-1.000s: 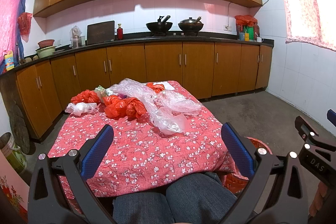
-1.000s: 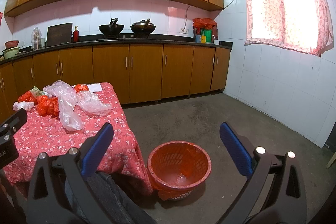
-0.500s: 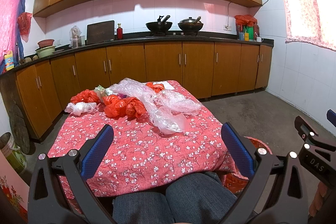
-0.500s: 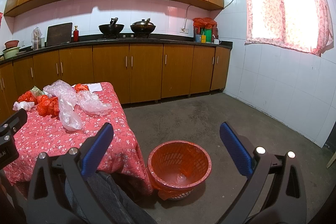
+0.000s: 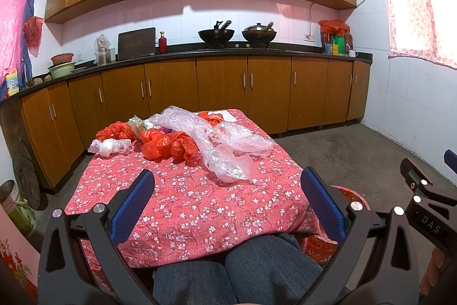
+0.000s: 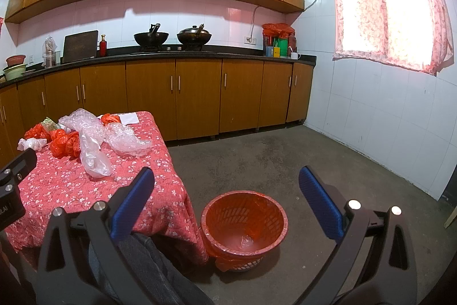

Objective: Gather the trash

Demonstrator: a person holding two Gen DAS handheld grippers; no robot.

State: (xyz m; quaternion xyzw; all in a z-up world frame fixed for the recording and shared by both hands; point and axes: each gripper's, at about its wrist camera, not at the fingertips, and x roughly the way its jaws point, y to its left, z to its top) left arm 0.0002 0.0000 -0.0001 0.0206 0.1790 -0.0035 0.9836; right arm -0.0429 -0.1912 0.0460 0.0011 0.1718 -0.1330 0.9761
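Kitchen table (image 5: 182, 207) – near edge hidden by knees | basket (image 6: 244, 225) | both tongs spread wide, empty

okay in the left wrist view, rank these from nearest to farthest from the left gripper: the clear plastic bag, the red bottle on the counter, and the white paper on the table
From the left gripper:
1. Clear plastic bag, mid-table, just ahead of the fingers.
2. White paper, at the table's far edge.
3. Red bottle, on the counter against the back wall, left of the woks.
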